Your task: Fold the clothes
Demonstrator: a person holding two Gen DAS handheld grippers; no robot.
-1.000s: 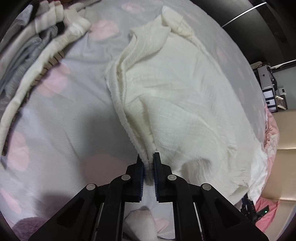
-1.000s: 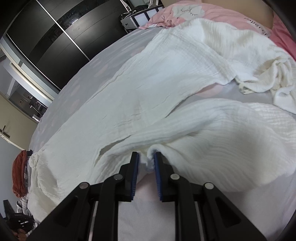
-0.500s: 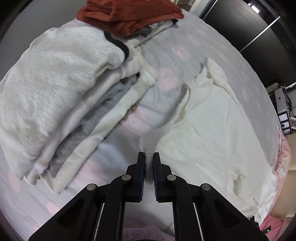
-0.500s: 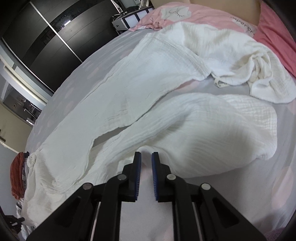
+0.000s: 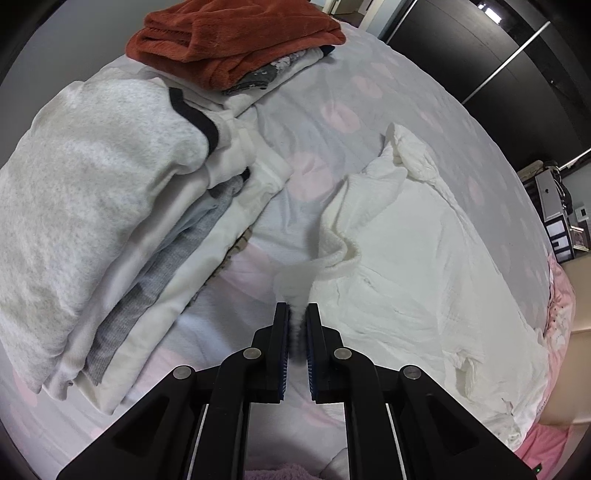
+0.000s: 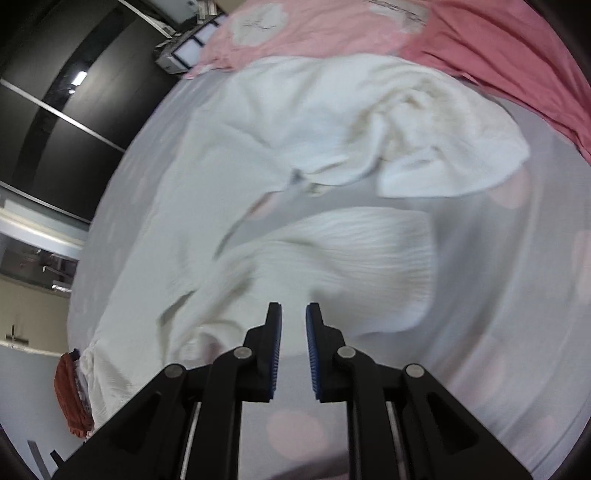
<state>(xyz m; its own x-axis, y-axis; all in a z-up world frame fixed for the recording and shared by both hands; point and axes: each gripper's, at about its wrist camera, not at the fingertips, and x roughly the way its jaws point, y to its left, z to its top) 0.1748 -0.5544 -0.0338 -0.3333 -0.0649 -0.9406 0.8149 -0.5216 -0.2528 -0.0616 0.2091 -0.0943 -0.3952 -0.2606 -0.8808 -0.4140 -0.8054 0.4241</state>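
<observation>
Left wrist view: your white garment (image 5: 399,266) lies spread on the bed (image 5: 332,85), and your left tongs (image 5: 296,314) are nearly closed on a blurred strip of its near edge, which runs between the blue pads. To its left sits a stack (image 5: 110,206) of folded clothes, apart from the garment, with a rust-red fleece (image 5: 229,37) on a farther pile. Right wrist view, blurred: your right tongs (image 6: 293,317) hover just above the garment (image 6: 332,258), slightly parted and holding nothing. Beyond it a crumpled white cloth (image 6: 424,140) lies by a pink blanket (image 6: 369,26). Dark wardrobe doors (image 6: 55,92) stand past the bed.
</observation>
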